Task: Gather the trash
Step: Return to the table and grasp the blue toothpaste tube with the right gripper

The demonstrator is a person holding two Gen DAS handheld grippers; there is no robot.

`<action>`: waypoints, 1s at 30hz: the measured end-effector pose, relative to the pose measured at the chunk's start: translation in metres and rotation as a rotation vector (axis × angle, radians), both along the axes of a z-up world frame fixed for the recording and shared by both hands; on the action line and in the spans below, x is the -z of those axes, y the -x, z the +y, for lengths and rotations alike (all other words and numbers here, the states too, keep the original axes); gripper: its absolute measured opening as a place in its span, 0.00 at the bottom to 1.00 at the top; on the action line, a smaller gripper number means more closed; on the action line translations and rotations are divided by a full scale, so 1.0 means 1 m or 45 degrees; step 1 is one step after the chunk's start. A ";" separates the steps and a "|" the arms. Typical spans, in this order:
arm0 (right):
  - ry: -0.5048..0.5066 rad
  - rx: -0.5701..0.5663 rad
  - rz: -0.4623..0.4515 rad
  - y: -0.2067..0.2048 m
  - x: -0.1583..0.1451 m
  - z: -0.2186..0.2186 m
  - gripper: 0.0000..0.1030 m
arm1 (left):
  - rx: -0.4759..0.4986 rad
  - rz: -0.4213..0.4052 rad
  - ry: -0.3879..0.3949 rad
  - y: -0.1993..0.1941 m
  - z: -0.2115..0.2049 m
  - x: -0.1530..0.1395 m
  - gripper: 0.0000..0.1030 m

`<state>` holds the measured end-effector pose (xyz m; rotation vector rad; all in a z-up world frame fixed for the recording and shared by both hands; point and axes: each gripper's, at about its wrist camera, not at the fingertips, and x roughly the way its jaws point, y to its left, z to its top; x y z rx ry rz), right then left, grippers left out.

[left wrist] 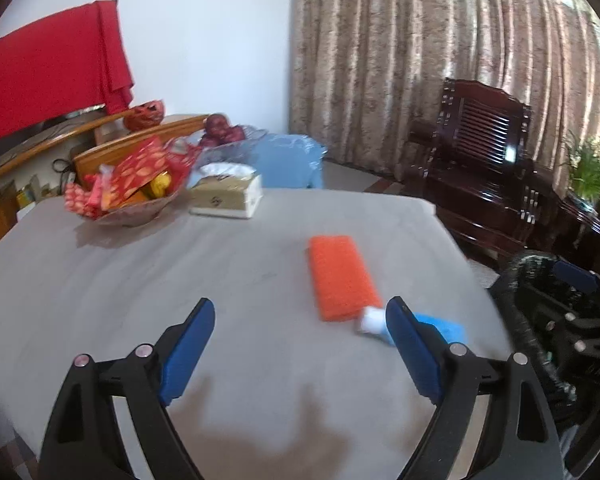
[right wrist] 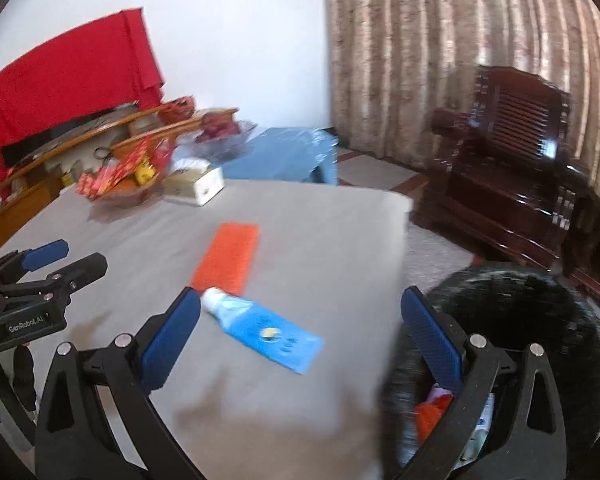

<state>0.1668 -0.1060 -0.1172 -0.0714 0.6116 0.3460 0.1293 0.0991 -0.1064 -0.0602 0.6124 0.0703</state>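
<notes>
The grey table (right wrist: 324, 240) carries an orange cloth (right wrist: 226, 258), blue tube (right wrist: 260, 326), tissue box (right wrist: 198, 184) and snack bowl (right wrist: 128, 196).

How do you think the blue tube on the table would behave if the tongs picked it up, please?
The blue tube looks flattened toward its tail, so probably light and floppy there. Its white cap end seems rounder, so it might roll slightly if pushed.

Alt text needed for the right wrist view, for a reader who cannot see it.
The open right hand-held gripper hovers over a grey table, where a blue tube lies touching an orange cloth. A black trash bin holding litter stands beside the table edge.
</notes>
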 end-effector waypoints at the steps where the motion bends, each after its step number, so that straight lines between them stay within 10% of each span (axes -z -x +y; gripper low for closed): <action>1: 0.005 -0.013 0.005 -0.001 0.004 0.006 0.95 | -0.018 0.008 0.007 0.000 0.008 0.004 0.83; 25: 0.191 -0.158 0.233 -0.066 0.085 0.079 0.94 | -0.119 0.105 0.040 -0.033 0.048 0.049 0.83; 30: 0.190 -0.185 0.325 -0.081 0.094 0.082 0.65 | -0.118 0.118 0.044 -0.038 0.048 0.053 0.83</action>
